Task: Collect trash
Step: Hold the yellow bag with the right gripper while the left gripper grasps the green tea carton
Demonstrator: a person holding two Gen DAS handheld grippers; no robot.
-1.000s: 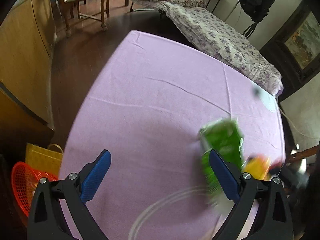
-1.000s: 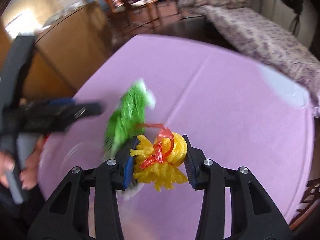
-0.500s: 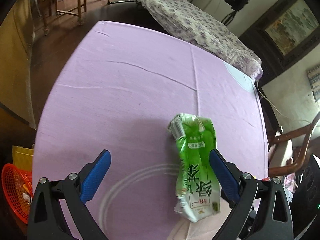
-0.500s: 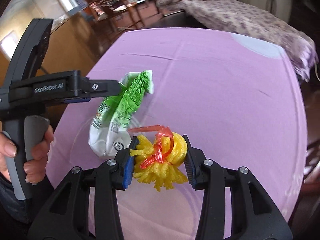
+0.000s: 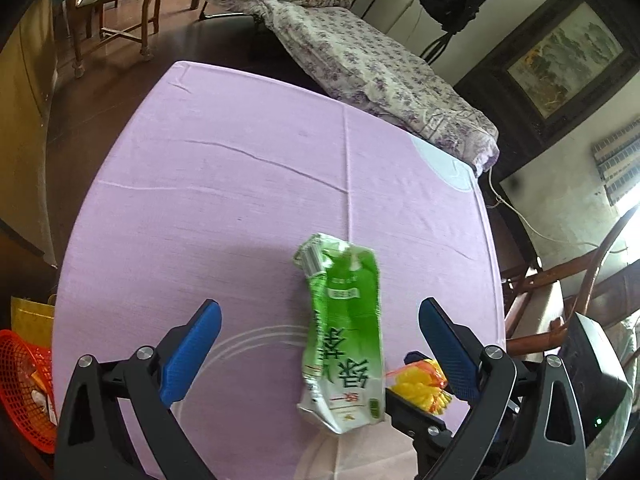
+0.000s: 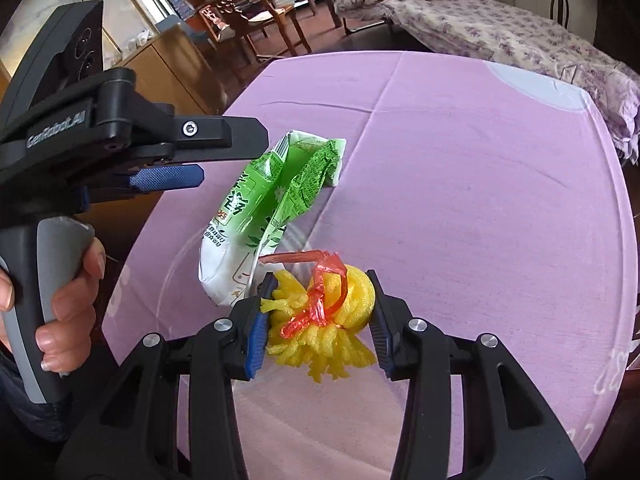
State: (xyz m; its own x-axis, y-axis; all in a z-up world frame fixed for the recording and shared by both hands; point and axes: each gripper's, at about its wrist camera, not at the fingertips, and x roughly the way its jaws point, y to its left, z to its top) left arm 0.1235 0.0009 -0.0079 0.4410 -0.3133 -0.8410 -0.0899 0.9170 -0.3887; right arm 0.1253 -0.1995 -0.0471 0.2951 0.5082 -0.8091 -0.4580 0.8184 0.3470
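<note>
yellow foam net point(image 6: 320, 320) clenched in right gripper point(image 6: 318, 322), carried as trash; left gripper point(image 5: 320, 344) spread wide over green carton point(image 5: 344, 336), likely lining up to grab.

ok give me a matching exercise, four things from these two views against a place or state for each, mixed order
Things:
1. green carton
2. yellow foam net
3. left gripper
4. red basket

Places or states:
A. clamped in the right gripper, between its fingers
B. off the table's edge, down on the floor
C. open, nothing gripped
D. crumpled, lying on the purple cloth

Pairs: 1-D, 2-A, 3-C, 4-B
</note>
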